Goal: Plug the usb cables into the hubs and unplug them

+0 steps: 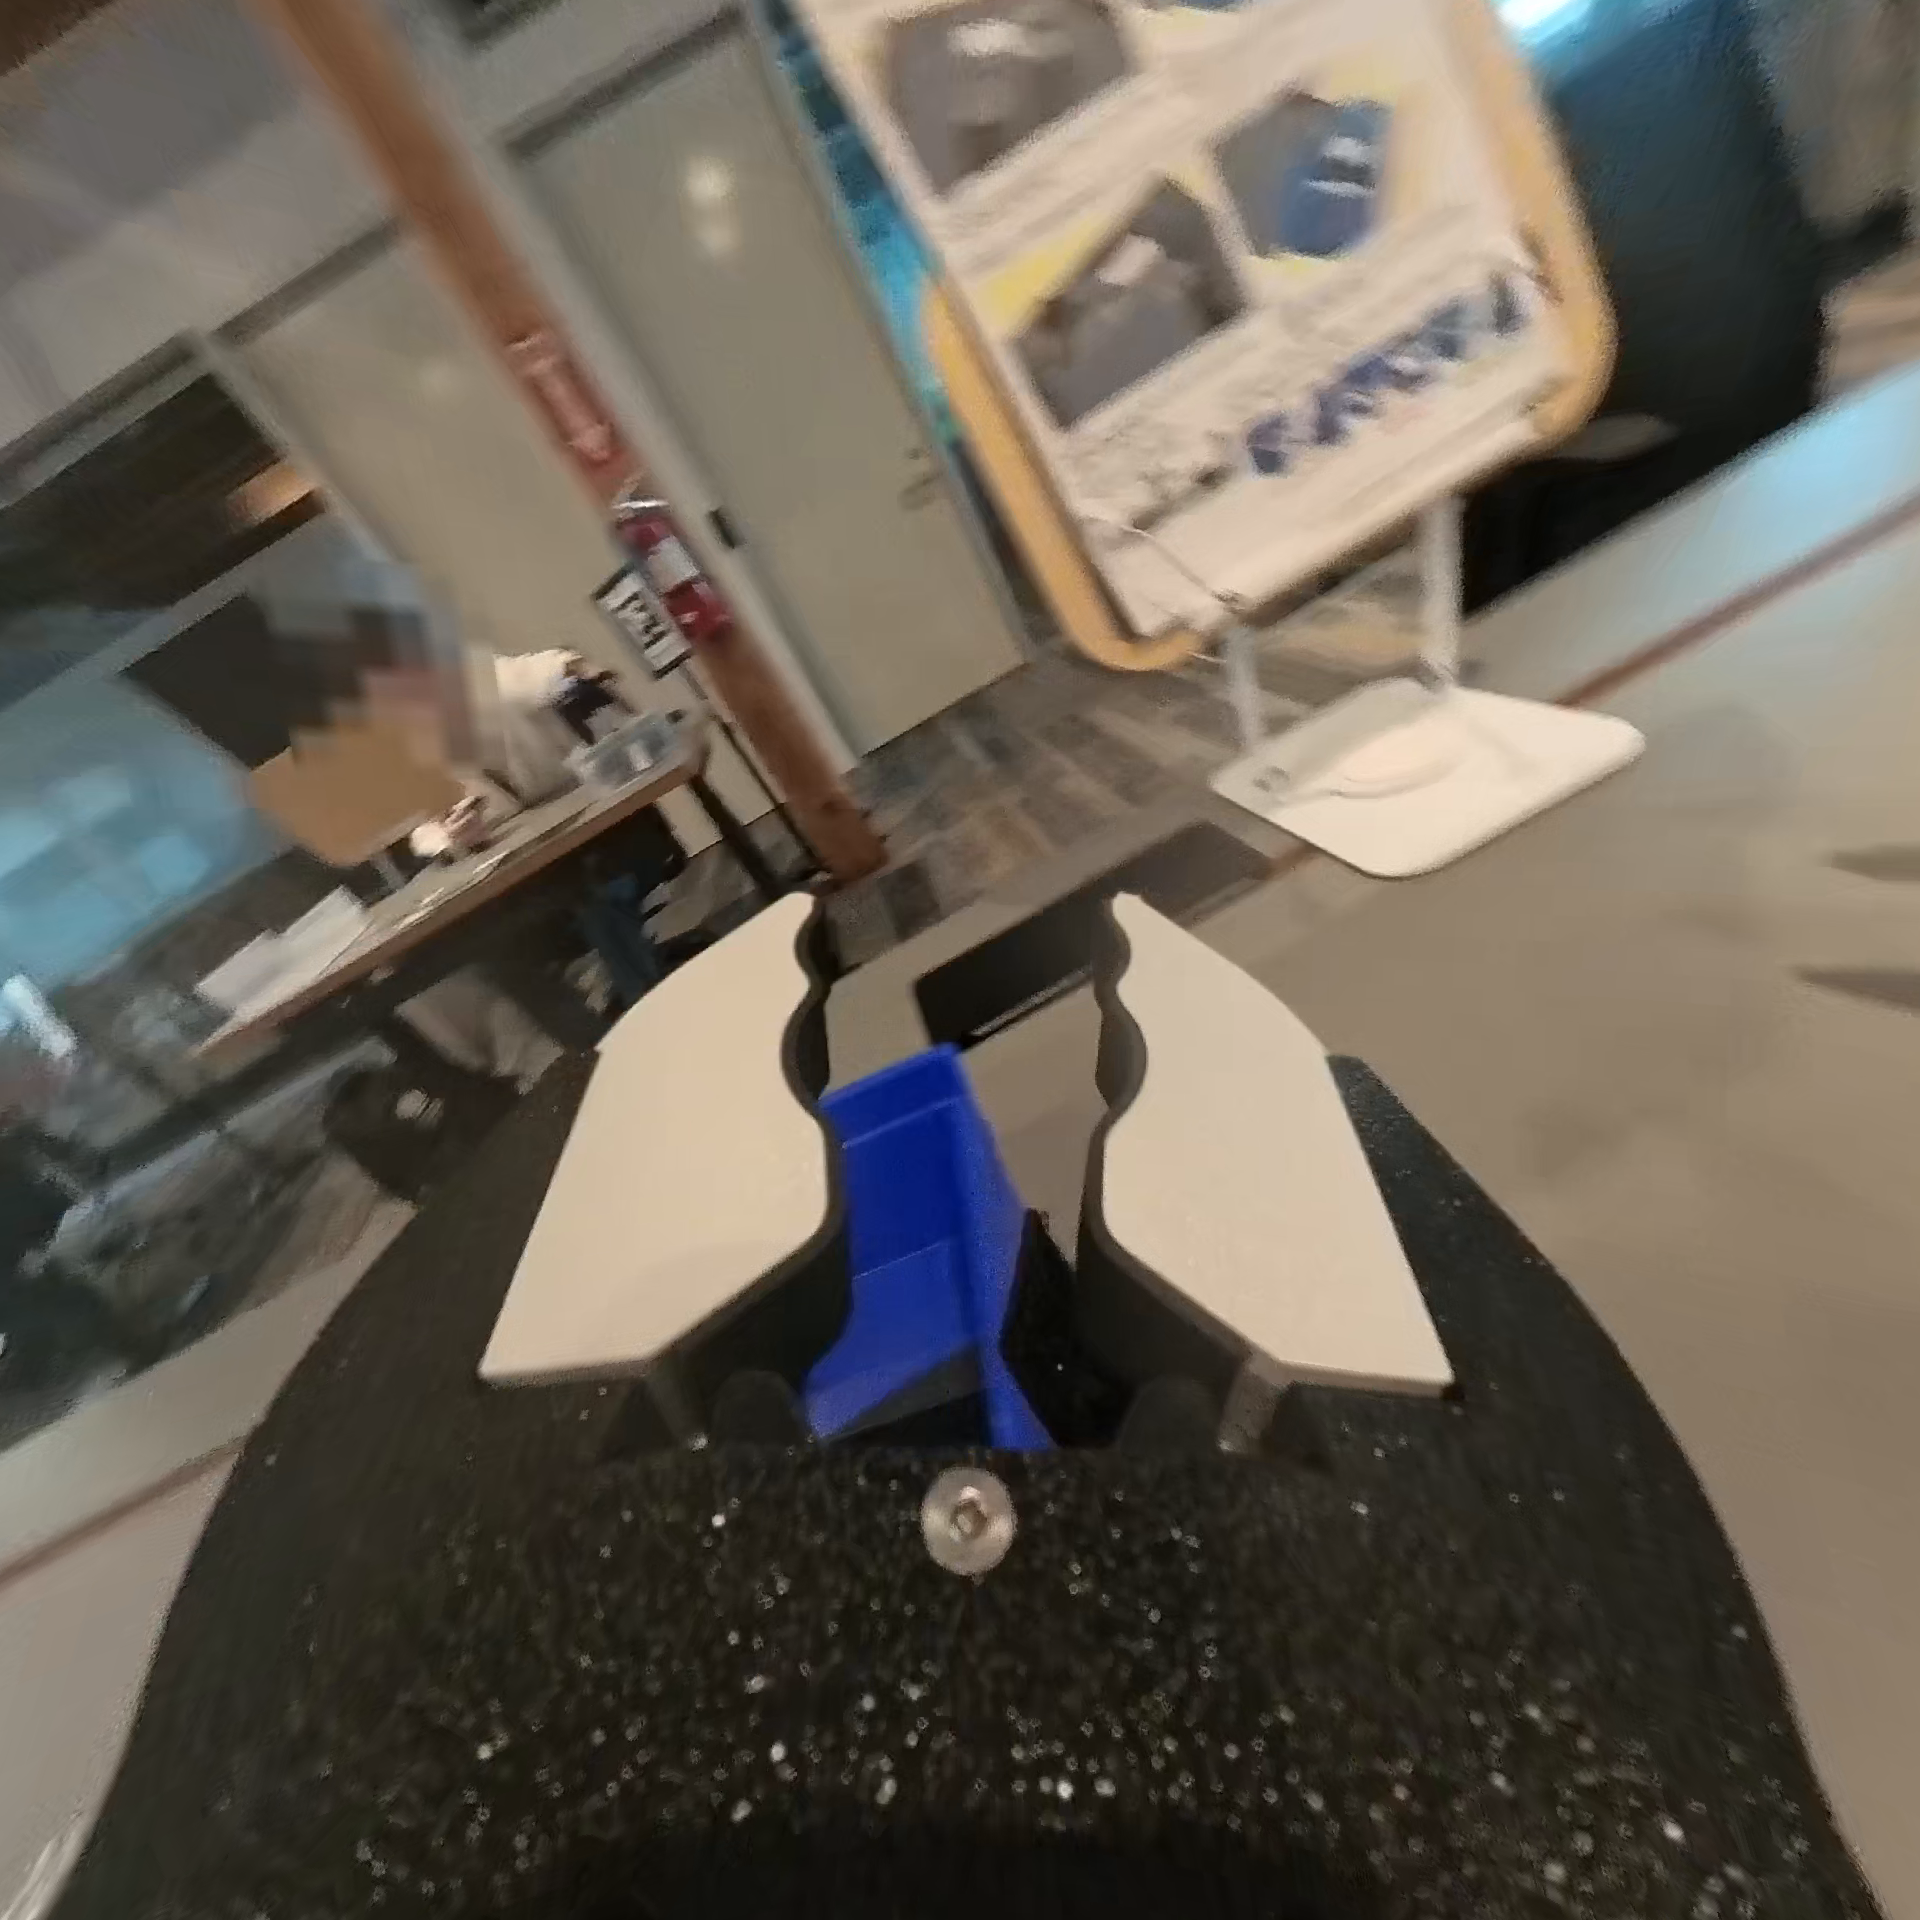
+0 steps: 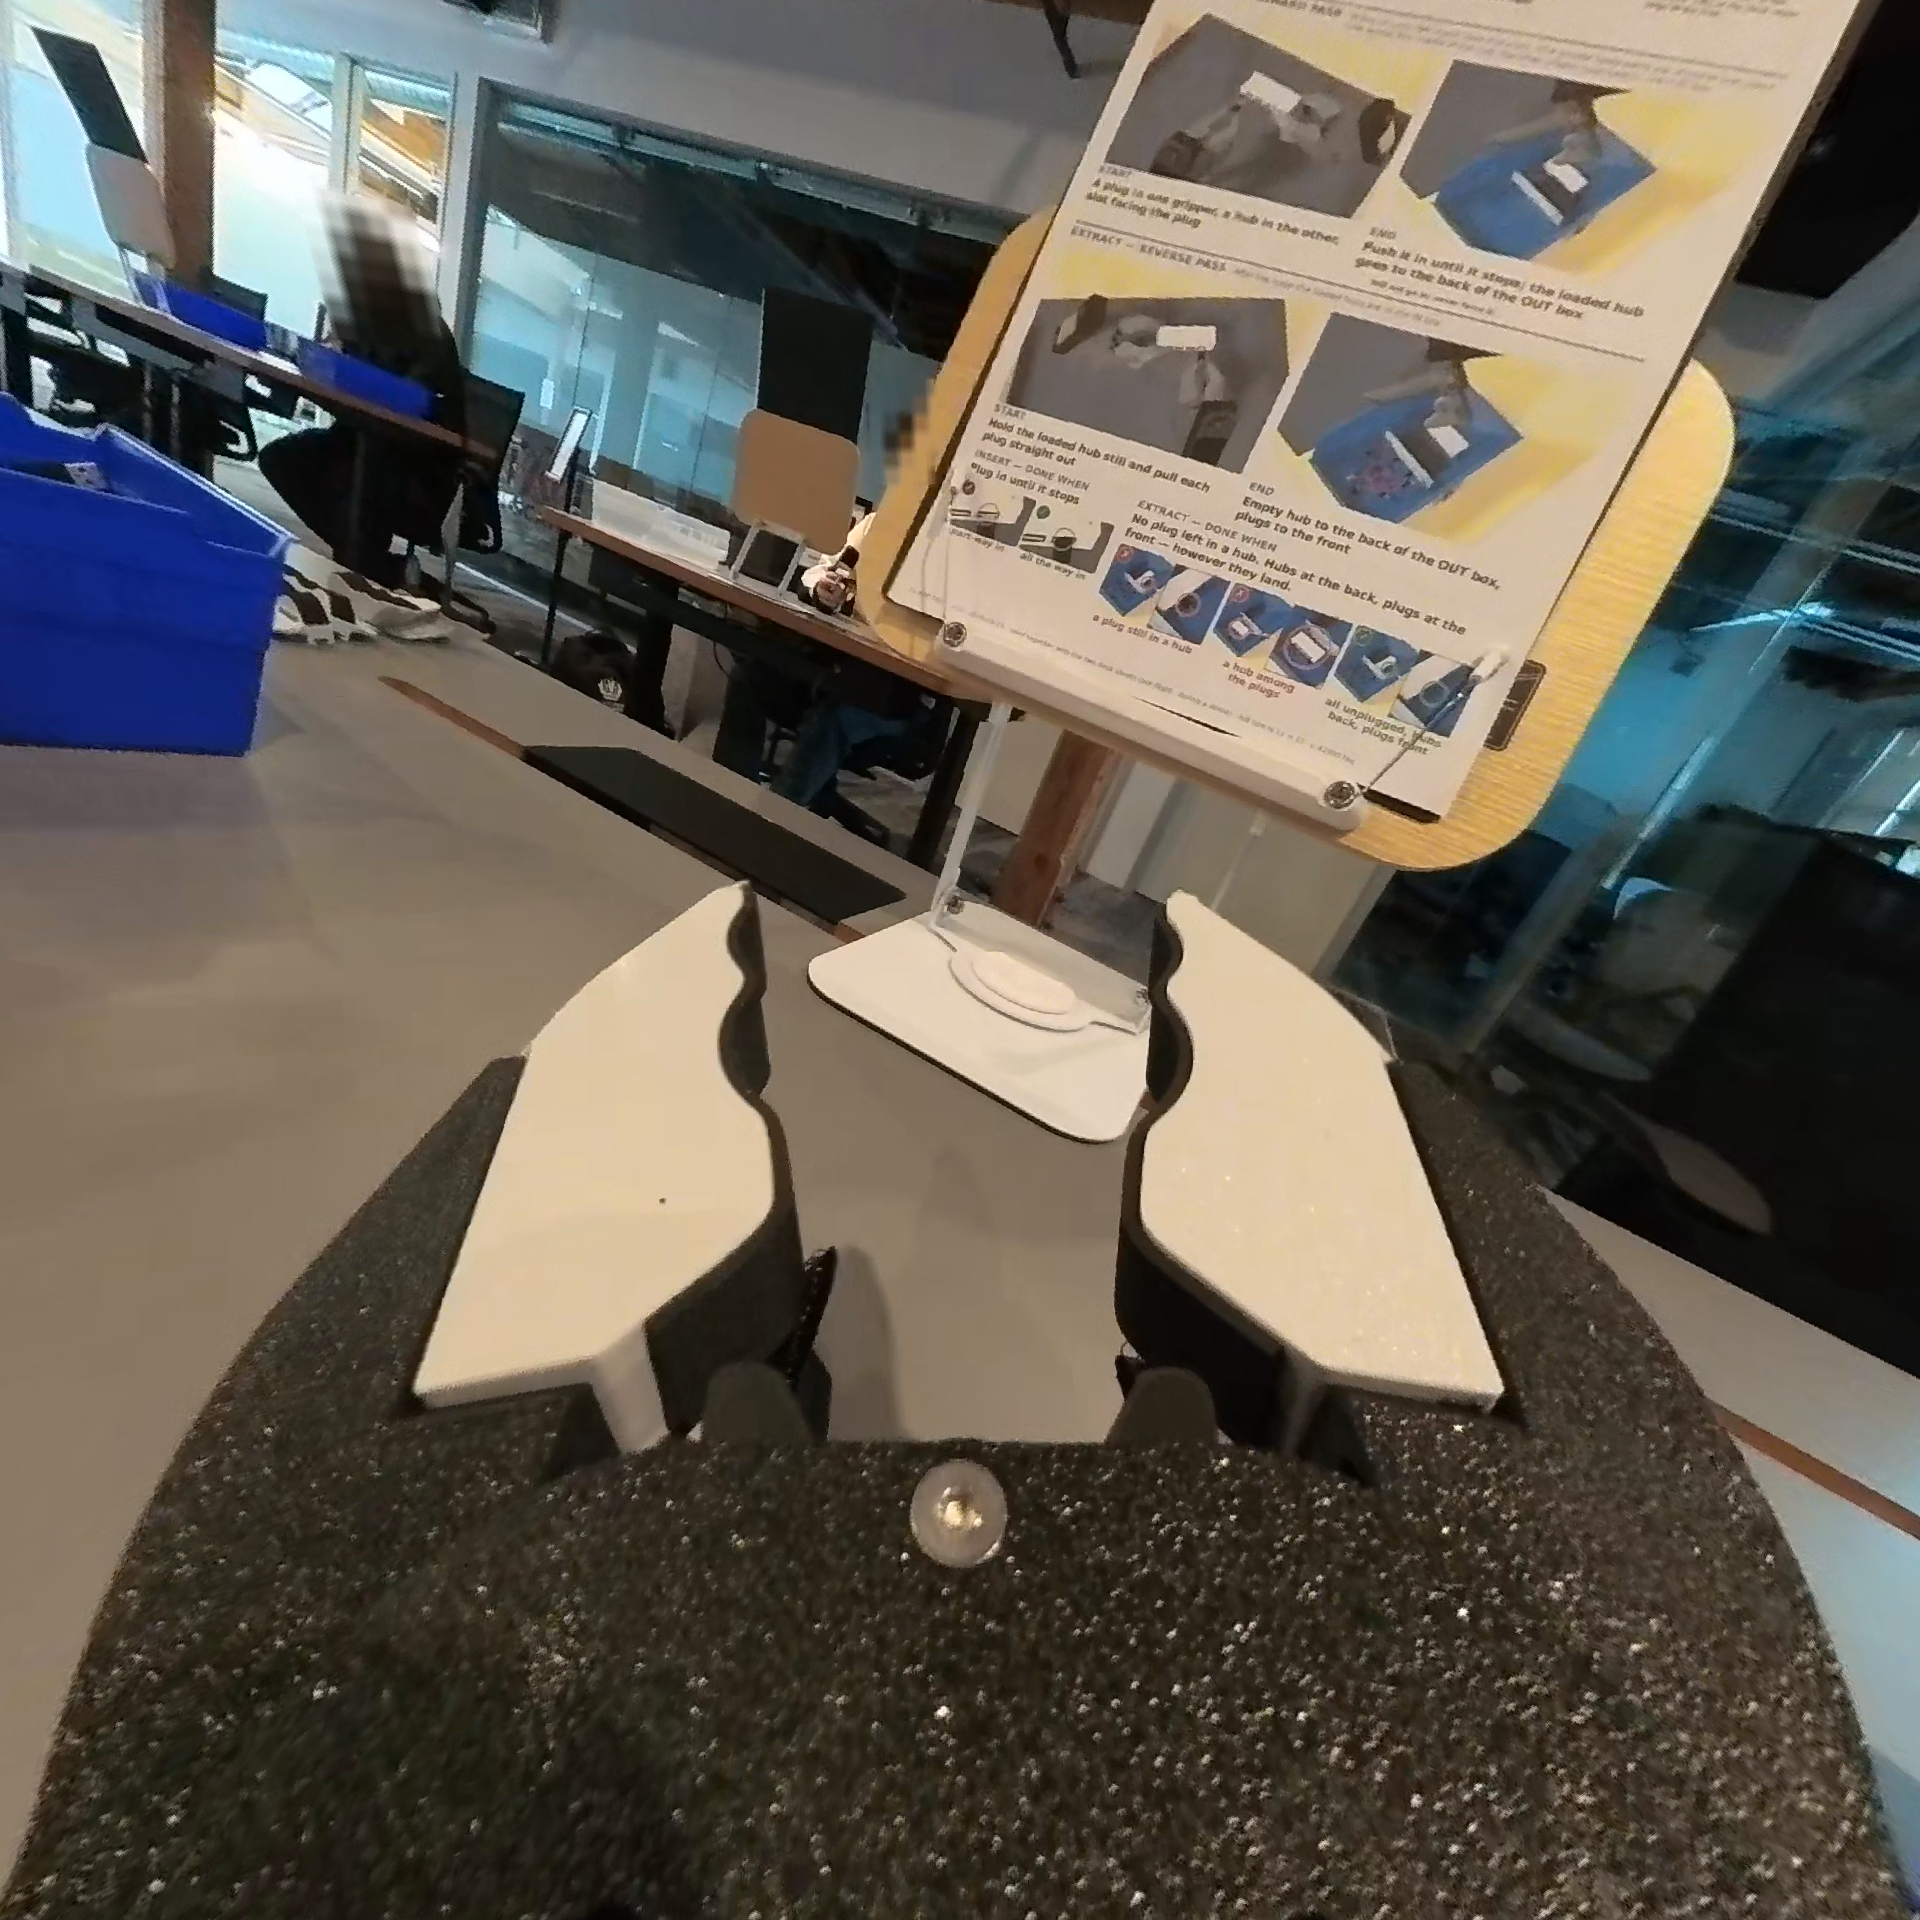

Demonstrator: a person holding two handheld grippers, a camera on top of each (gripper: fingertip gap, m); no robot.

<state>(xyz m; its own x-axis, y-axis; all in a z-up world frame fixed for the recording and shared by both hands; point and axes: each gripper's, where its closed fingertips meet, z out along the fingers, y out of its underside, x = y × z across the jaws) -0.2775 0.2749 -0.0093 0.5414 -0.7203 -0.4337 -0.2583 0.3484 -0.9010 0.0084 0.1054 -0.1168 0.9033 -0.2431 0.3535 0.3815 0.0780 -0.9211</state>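
Both the left gripper (image 1: pixel 961 925) and right gripper (image 2: pixel 956 914) are being held spread and empty above the table (image 2: pixel 260 987), near the sign stand (image 2: pixel 997 1029).

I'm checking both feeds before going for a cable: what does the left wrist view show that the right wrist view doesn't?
Only the left wrist view: a blue bin seen between the open left gripper fingers, and a red fire extinguisher on the post.
Only the right wrist view: stacked blue bins at far left, right gripper open and empty.
Both: the instruction board on its white stand, the grey table. No cable or hub in either.
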